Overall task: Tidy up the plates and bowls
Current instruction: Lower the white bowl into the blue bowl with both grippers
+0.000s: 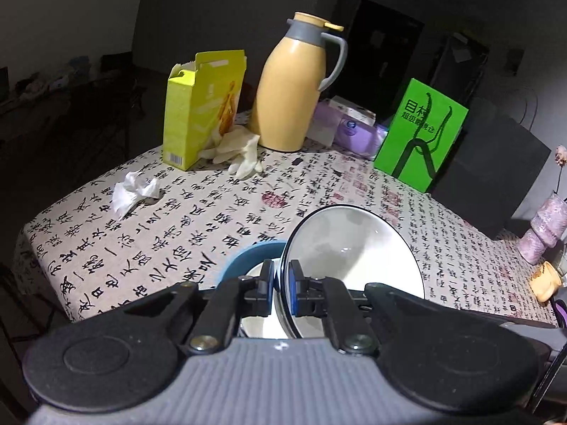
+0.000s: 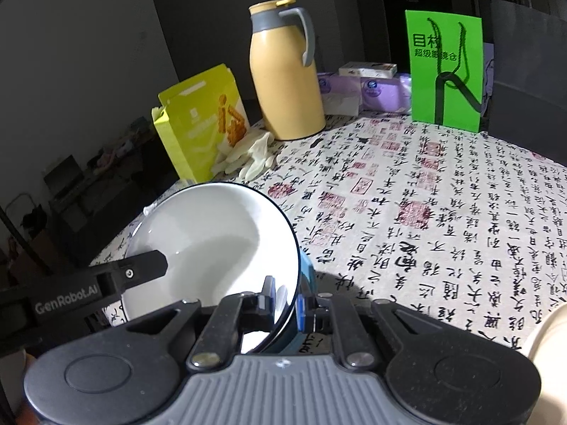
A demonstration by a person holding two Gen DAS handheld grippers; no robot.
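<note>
Left gripper is clamped on the rim of the white bowl, and the right gripper pinches the opposite rim, holding it tilted above the desk. Beyond stand a yellow thermos and green bag.

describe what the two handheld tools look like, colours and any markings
Both tools match: the left tool and right tool each have a grey ribbed body, two round black side housings, black linkage arms with silver screws, and blue pads on the fingertips. White "GenRobot.AI" lettering shows on the left tool's black finger in the right view.
</note>
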